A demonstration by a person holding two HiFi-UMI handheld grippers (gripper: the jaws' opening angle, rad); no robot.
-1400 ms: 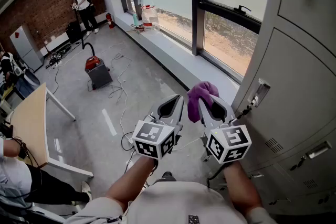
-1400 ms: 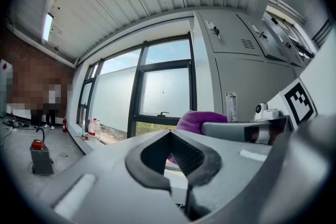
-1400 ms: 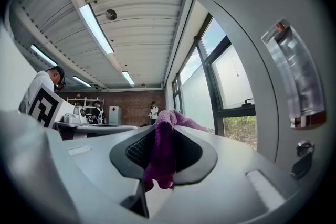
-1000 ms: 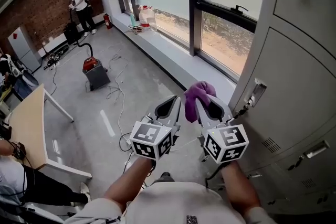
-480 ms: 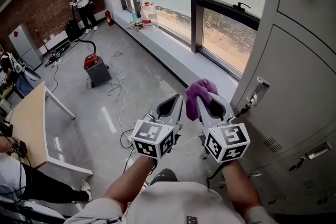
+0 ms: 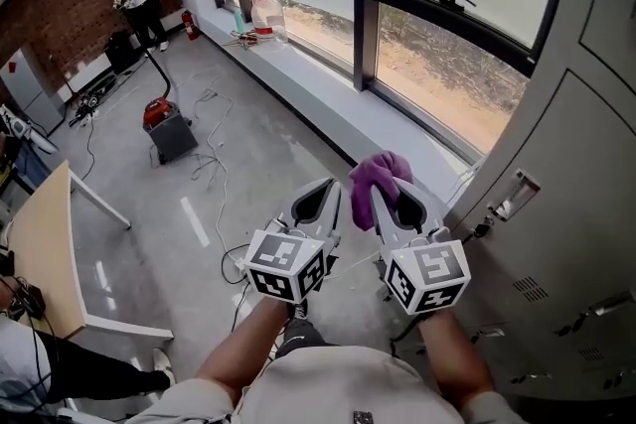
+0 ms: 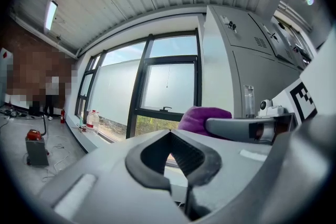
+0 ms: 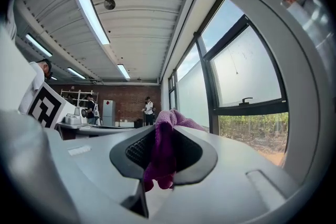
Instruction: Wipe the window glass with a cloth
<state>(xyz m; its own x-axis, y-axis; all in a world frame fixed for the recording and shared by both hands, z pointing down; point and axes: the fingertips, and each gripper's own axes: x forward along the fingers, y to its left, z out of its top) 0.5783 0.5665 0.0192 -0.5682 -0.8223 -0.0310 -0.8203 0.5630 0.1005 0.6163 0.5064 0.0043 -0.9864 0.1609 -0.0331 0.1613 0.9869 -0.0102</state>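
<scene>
Our right gripper (image 6: 384, 186) is clamped tight on a purple cloth (image 6: 376, 172), which bunches above the closed jaws and hangs between them in the right gripper view. Our left gripper (image 6: 323, 190), just beside it at 9 o'clock, has its jaws pressed together with nothing between them. The window glass (image 6: 452, 79) lies at 1 o'clock from the cloth, well apart from it. On the window sill (image 6: 333, 89) at 11 o'clock stands a clear plastic jug (image 6: 264, 15) with a red cap; we cannot tell what it holds. A red vacuum cleaner (image 6: 164, 126) sits on the floor (image 6: 129, 174) at 10 o'clock.
</scene>
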